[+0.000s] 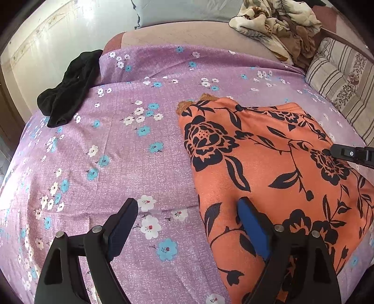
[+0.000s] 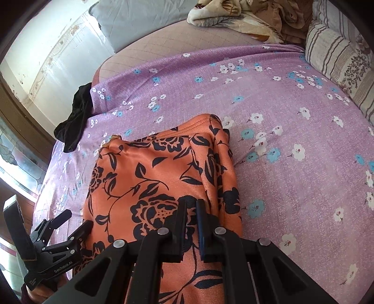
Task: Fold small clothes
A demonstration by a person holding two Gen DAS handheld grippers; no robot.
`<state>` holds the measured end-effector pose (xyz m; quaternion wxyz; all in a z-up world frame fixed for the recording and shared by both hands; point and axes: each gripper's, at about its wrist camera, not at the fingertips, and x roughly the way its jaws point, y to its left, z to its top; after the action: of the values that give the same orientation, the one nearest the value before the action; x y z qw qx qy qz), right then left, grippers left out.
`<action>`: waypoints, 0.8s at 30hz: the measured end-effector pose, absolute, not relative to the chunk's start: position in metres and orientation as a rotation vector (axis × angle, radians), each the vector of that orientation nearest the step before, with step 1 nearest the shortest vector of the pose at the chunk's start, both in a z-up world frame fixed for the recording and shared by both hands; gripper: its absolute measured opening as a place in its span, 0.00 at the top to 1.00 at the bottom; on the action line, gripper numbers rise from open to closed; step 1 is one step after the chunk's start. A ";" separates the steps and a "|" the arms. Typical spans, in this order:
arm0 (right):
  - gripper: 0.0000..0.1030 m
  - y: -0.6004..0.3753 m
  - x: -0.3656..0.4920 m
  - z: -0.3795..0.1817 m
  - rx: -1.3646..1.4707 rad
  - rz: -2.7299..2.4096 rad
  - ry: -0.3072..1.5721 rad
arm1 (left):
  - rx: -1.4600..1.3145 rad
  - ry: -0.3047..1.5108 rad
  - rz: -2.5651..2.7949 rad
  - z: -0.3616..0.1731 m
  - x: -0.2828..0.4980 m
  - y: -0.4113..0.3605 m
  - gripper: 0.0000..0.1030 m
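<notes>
An orange garment with black flowers lies folded on the purple flowered sheet. My left gripper is open wide at the garment's near left edge, one finger over the sheet and the other over the orange cloth. My right gripper is shut, its tips down on the garment's right part. Whether it pinches any cloth does not show. A black garment lies crumpled at the sheet's far left edge.
A striped pillow lines the right side. A heap of flowered blanket and brown cloth sits at the far end beside a grey pillow. A pale wall runs along the left.
</notes>
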<state>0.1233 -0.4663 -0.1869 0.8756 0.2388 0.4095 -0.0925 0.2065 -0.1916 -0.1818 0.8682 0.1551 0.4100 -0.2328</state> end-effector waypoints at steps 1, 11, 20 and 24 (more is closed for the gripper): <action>0.90 -0.467 0.124 -0.187 0.503 -0.197 0.852 | 0.328 0.856 -0.487 -0.182 0.206 -0.192 0.15; 0.90 -0.477 0.131 -0.204 0.577 -0.195 0.902 | 0.323 0.855 -0.482 -0.184 0.208 -0.193 0.13; 0.90 -0.470 0.114 -0.188 0.536 -0.184 0.850 | 0.264 0.865 -0.478 -0.168 0.188 -0.175 0.13; 0.88 -0.459 0.091 -0.170 0.527 -0.108 0.800 | 0.229 0.900 -0.515 -0.162 0.169 -0.168 0.13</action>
<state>0.0905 -0.4594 -0.1699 0.8861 0.2533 0.3847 -0.0522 0.1693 -0.1680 -0.1623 0.8624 0.1090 0.4292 -0.2454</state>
